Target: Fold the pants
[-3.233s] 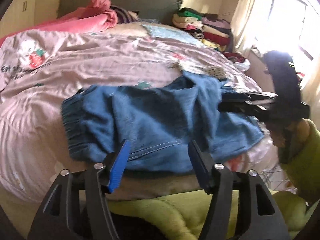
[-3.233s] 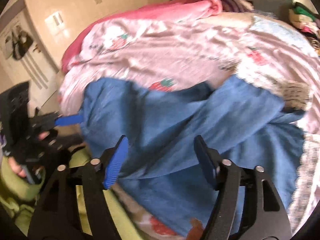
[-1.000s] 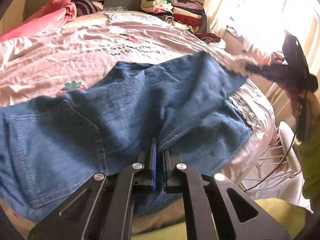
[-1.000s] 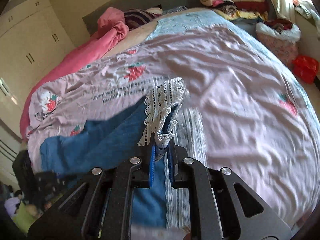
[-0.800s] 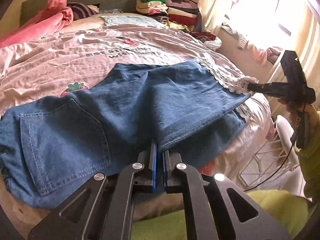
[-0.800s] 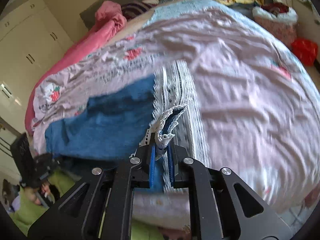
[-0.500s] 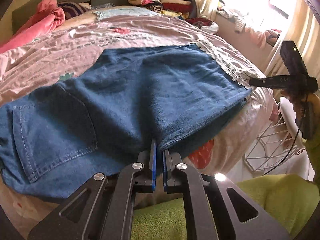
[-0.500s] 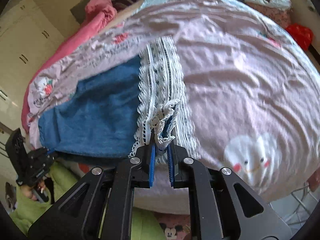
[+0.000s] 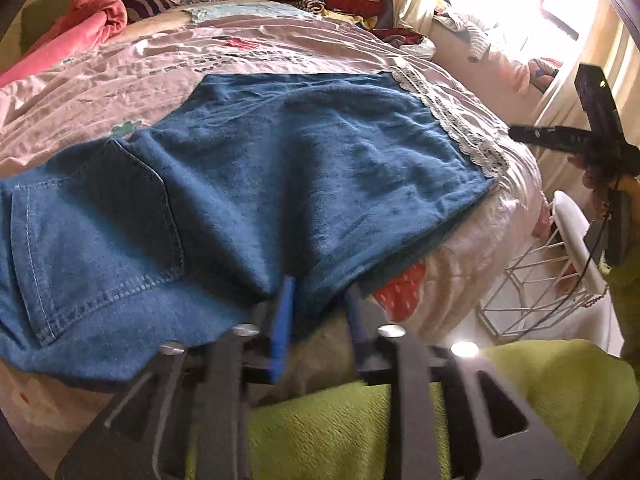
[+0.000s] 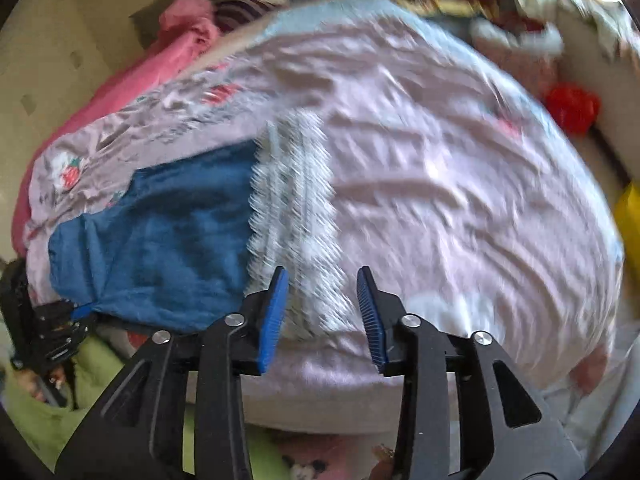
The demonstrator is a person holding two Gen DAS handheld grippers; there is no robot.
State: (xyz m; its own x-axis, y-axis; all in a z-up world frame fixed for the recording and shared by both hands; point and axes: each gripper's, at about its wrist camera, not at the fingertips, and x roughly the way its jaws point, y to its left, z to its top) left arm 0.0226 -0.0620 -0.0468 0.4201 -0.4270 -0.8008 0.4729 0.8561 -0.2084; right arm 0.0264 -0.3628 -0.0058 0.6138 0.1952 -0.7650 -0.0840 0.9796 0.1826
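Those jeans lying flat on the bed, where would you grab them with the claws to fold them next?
Probably the lace-trimmed hem of the jeans. It lies flat near the bed's right edge, so the open right claw could come in low from that side, pinch the near corner, and carry it toward the back pocket.

pants [image 9: 280,168]: matt blue denim, white lace hem [image 9: 460,132] | bedsheet [image 10: 440,184]: smooth pink cloth

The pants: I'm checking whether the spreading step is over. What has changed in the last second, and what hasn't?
Both tools have let go. The left tool, shut on the near edge of the pants a second ago, now stands open there. The right tool, which had pinched the lace hem, is open too, with the hem dropped onto the bedspread. The pants still lie spread flat.
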